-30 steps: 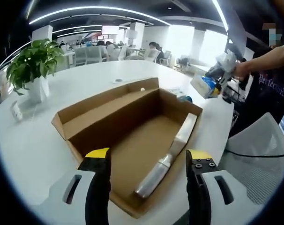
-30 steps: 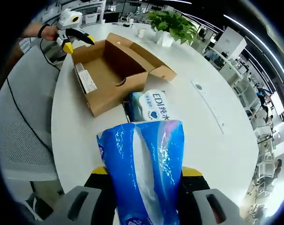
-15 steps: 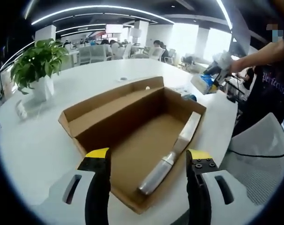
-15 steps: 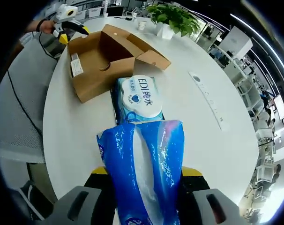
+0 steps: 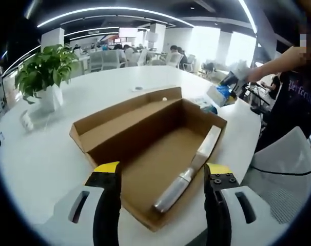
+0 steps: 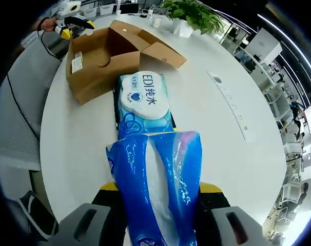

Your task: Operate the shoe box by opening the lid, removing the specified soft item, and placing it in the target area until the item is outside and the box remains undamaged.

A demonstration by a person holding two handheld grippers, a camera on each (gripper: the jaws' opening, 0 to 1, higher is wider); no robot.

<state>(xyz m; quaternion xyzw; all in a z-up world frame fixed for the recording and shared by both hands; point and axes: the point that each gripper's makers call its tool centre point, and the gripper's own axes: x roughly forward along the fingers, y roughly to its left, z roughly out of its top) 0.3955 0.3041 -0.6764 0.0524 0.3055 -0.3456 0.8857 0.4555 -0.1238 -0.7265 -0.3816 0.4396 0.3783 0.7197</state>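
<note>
In the left gripper view, the left tongs [image 5: 162, 171] are wide open and hold nothing, above the near edge of the open shoe box [image 5: 145, 138] on the white surface [image 5: 42, 159]. A silver wrapped roll [image 5: 189, 171] lies inside the box. A potted plant [image 5: 42, 77] stands far left.

In the right gripper view, the right tongs [image 6: 155, 190] are closed on a blue tissue pack [image 6: 155, 189], which is outside the box. A wet wipes pack [image 6: 142, 102] lies on the surface, just beside the box.
</note>
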